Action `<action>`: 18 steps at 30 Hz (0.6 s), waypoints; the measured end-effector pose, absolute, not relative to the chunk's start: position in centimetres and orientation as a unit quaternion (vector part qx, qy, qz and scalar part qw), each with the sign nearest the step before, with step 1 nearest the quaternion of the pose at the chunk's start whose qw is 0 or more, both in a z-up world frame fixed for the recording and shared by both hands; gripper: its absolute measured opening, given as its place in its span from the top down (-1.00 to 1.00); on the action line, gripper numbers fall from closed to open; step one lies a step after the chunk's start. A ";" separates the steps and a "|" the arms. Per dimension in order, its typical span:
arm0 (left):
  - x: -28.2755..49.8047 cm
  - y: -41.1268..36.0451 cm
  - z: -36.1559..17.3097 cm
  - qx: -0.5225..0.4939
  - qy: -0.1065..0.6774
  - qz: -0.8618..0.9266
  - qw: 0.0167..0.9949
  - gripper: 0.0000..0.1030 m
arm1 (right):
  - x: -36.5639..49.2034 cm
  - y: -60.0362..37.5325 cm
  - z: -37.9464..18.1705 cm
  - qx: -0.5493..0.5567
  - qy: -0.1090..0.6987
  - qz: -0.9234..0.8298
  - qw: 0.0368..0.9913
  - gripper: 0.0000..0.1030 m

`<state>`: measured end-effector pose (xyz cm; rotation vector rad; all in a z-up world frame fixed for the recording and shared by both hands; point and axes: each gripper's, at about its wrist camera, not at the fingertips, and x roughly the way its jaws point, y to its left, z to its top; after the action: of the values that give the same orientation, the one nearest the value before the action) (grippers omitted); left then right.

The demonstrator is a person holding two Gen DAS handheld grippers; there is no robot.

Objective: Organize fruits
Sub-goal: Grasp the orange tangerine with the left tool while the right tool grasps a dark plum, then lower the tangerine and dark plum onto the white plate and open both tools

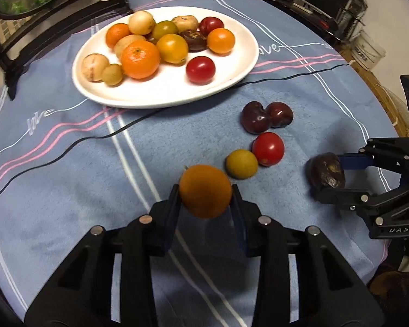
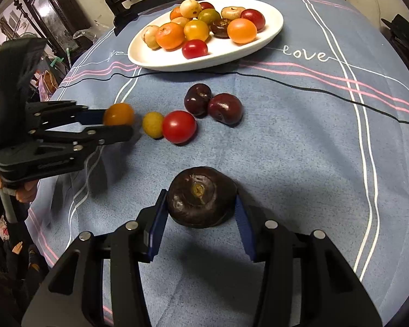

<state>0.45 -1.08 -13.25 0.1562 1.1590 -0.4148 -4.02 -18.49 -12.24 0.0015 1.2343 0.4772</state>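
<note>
My left gripper [image 1: 205, 190] is shut on an orange fruit [image 1: 205, 190], which also shows in the right wrist view [image 2: 119, 114]. My right gripper [image 2: 201, 200] is shut on a dark brown fruit [image 2: 201, 196], seen from the left wrist view [image 1: 327, 173] at the right. On the cloth between them lie a yellow fruit [image 1: 241, 163], a red tomato [image 1: 268, 149] and two dark plums [image 1: 265, 117]. A white plate [image 1: 161, 95] at the back holds several mixed fruits.
A blue tablecloth [image 1: 95, 177] covers the round table, with a thin black cable [image 1: 68, 147] across it in front of the plate. A dark chair [image 1: 54, 13] stands behind the plate. Shelves and clutter stand beyond the table's right edge.
</note>
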 end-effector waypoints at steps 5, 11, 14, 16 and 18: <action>-0.5 -0.7 -11.9 0.078 0.542 -0.164 0.821 0.29 | -4.4 -17.8 -12.2 -0.005 0.574 0.228 0.786 0.08; -1.3 -0.5 -10.3 0.068 0.538 -0.142 0.828 0.29 | -4.9 -17.0 -11.9 -0.017 0.570 0.241 0.785 0.08; -1.7 -0.3 -9.5 0.064 0.534 -0.134 0.832 0.29 | -5.1 -16.9 -11.7 -0.021 0.567 0.246 0.786 0.07; -1.9 -0.3 -9.0 0.061 0.531 -0.130 0.835 0.29 | -5.3 -16.8 -11.6 -0.023 0.566 0.248 0.786 0.07; -2.1 -0.4 -8.6 0.059 0.528 -0.126 0.838 0.29 | -5.5 -16.8 -11.5 -0.023 0.564 0.249 0.787 0.07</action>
<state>-2.09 -0.37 -8.61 0.1248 1.1174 -0.2676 -5.52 -16.84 -11.52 -0.0504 1.2155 0.5371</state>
